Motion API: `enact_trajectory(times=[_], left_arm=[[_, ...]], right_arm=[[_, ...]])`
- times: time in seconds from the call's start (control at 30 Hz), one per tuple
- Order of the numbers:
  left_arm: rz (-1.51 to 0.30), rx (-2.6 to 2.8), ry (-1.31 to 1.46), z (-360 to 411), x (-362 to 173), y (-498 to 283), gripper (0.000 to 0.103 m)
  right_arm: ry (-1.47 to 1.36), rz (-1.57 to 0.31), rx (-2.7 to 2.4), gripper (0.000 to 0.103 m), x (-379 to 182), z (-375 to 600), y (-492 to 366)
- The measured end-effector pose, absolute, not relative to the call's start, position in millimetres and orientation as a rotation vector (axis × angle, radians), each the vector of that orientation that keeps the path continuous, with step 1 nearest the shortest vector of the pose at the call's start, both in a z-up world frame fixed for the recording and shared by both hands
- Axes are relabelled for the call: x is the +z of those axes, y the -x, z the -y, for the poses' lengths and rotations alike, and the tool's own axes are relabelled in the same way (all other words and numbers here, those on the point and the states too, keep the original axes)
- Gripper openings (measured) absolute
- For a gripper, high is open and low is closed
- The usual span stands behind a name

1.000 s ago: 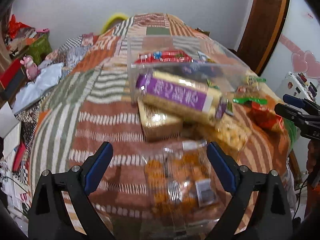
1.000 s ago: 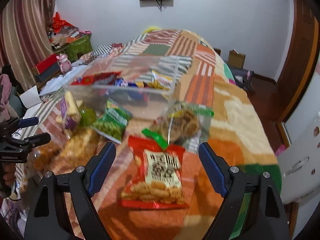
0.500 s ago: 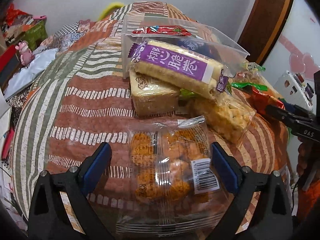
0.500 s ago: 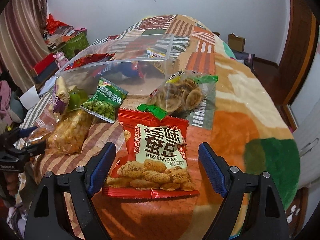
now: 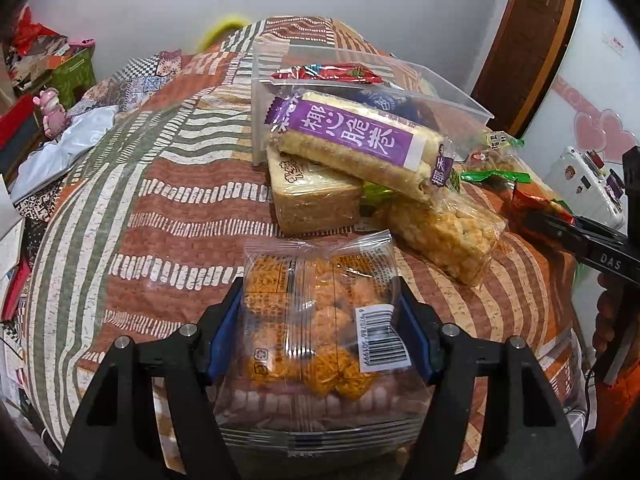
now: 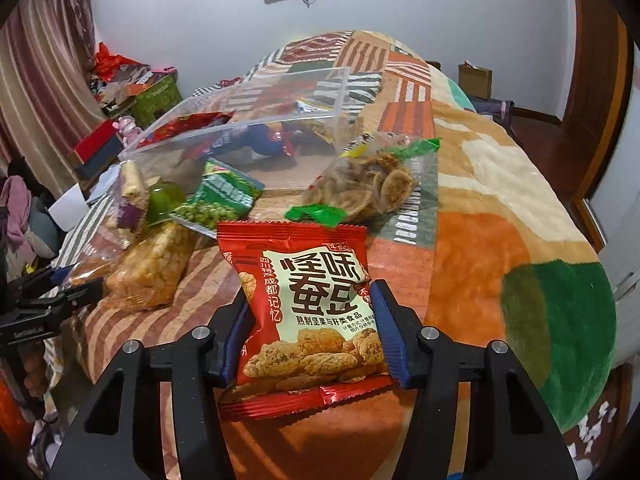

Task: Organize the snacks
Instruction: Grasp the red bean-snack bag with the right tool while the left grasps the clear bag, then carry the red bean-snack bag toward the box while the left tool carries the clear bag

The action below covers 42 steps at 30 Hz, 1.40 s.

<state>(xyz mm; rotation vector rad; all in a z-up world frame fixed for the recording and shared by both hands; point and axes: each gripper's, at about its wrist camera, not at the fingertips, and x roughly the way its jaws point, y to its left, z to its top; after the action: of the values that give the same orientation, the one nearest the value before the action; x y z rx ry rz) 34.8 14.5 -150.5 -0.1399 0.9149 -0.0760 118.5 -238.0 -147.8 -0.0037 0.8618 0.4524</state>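
Observation:
My left gripper (image 5: 320, 320) is shut on a clear packet of orange snacks (image 5: 316, 320), its blue pads pressing both sides. My right gripper (image 6: 312, 320) is shut on a red snack bag (image 6: 308, 308) with Chinese print. Both packets rest on the patterned blanket (image 5: 160, 208). A clear plastic bin (image 5: 452, 92) with several snacks stands further back; it also shows in the right wrist view (image 6: 256, 136). A purple-label roll pack (image 5: 360, 148) leans on a square cracker pack (image 5: 316, 200) in front of the bin.
A puffed-rice bar (image 5: 444, 236), a green pea bag (image 6: 220, 200), a green jelly cup (image 6: 164, 200) and a bag of chips (image 6: 372, 188) lie between the grippers and the bin. The bed edge drops off at right (image 6: 592, 320).
Both grippers moved forward and down over their packets and closed on them; a second ago both were open above the blanket.

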Motion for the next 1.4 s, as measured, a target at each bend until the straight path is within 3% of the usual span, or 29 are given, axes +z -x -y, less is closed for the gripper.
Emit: enact_trajectory(times=[0.1, 0.4, 1.4], left_arm=[[-0.901, -0.073, 0.131, -16, -145, -31, 0.066], [-0.826, -0.058, 0.144, -23, -120, -24, 0.066], [-0.639, -0.057, 0.194, -31, -50, -103, 0.065]], right_arm=[[0.01, -0.85, 0.472, 0.052, -143, 233, -113], [0.006, -0.812, 0.516, 0.037, -130, 220, -110], [-0.023, -0.604, 0.544, 0.035, -65, 181, -162]])
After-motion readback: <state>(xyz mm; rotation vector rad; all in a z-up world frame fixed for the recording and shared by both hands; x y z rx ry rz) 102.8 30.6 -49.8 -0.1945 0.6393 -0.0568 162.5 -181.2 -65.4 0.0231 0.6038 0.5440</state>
